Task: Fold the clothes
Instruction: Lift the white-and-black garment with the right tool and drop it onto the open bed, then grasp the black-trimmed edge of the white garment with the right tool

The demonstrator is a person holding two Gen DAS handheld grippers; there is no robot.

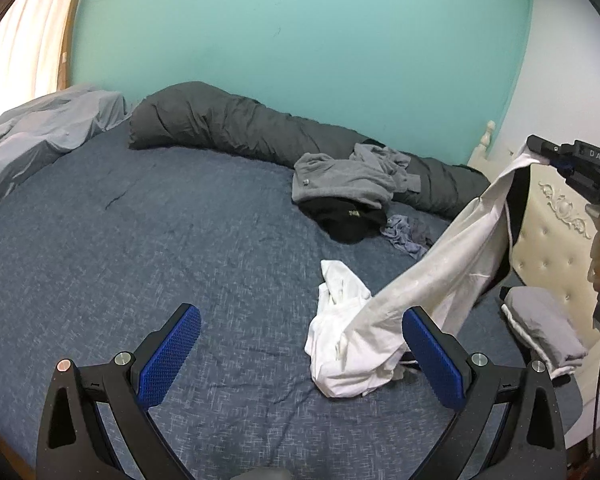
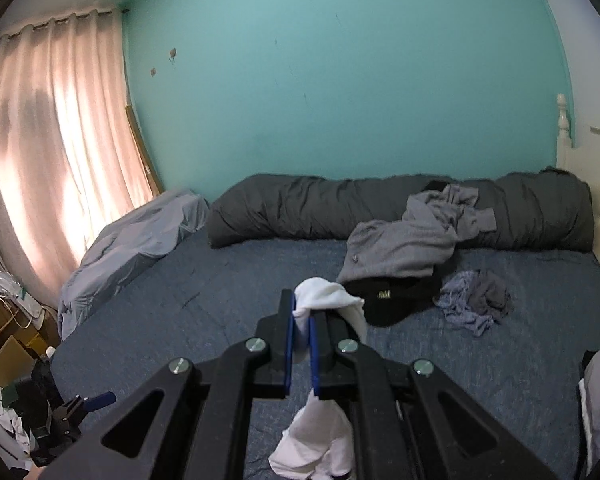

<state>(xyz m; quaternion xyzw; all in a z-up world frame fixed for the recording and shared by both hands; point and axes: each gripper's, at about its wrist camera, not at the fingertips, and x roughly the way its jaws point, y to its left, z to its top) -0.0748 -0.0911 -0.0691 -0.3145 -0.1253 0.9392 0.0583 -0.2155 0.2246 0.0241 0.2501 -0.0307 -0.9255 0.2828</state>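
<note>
Two grippers were at work over the bed (image 1: 100, 240). The right gripper (image 2: 301, 320) had its blue pads pressed together on an edge of the white garment (image 1: 440, 272), lifting that end high while the rest trailed down to a crumpled heap on the blue bedcover. The left gripper (image 1: 300, 344) hung low over the bedcover with its jaws spread wide and nothing between them, its right pad just beside the bunched lower part of the white cloth.

Judging by how things lay, the white piece was mid-handling, neither spread flat nor folded. A grey-and-white folded stack (image 1: 540, 328) sat near the padded headboard (image 1: 556, 248), which suggested some folding was done. Further out, a loose pile remained: a grey sweatshirt (image 2: 404, 240) draped over a black garment (image 2: 396, 300), with a crumpled blue-grey cloth (image 2: 476, 300) just beside them. Those looked unfolded. A rolled dark grey duvet (image 2: 300, 208) lay along the teal wall.

No basket, bin or drawer for clothes showed on the bed; cardboard boxes (image 2: 12, 344) stood on the floor by the curtain, their contents too small to tell.
</note>
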